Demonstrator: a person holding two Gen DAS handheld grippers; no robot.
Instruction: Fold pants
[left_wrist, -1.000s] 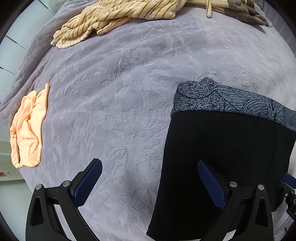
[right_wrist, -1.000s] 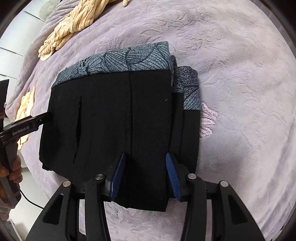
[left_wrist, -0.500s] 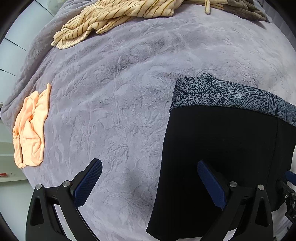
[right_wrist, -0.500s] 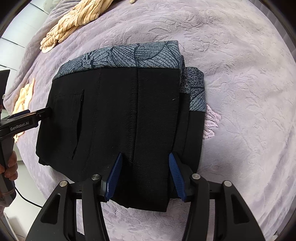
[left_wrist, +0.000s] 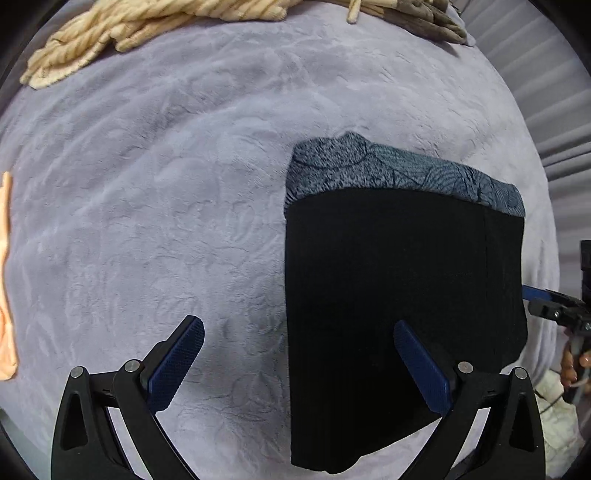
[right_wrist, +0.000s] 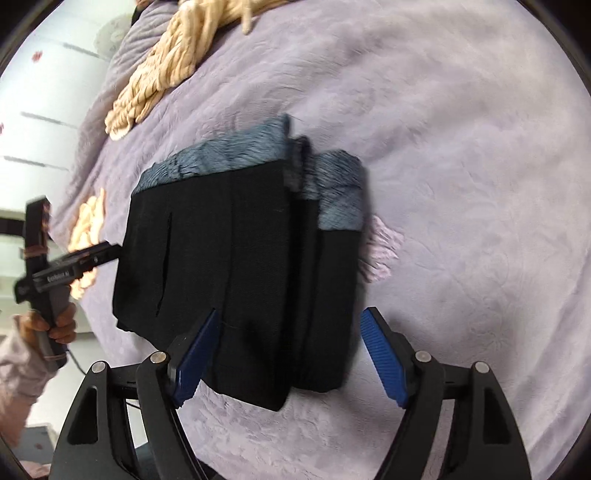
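The folded black pants (left_wrist: 399, 302) with a blue-grey patterned waistband (left_wrist: 388, 173) lie flat on the lilac blanket. My left gripper (left_wrist: 299, 365) is open wide and straddles the pants' left edge, its right finger over the black cloth. In the right wrist view the pants (right_wrist: 240, 258) fill the centre. My right gripper (right_wrist: 290, 354) is opening; the pants' near folded edge lies between its pads, which do not press on it. The left gripper (right_wrist: 110, 253), held by a hand, touches the pants' left side. The right gripper (left_wrist: 535, 295) shows at the pants' right edge.
A cream striped garment (left_wrist: 147, 29) lies at the far side of the blanket (left_wrist: 166, 184), with a grey-brown one (left_wrist: 424, 18) beside it. An orange cloth (right_wrist: 86, 229) sits left of the pants near the bed's edge. Bare blanket lies right of the pants (right_wrist: 461, 184).
The right gripper's jaws have spread apart and let go of the pants' near fold. The left wrist view has swung right and tipped down; the orange cloth has slid almost out of view.
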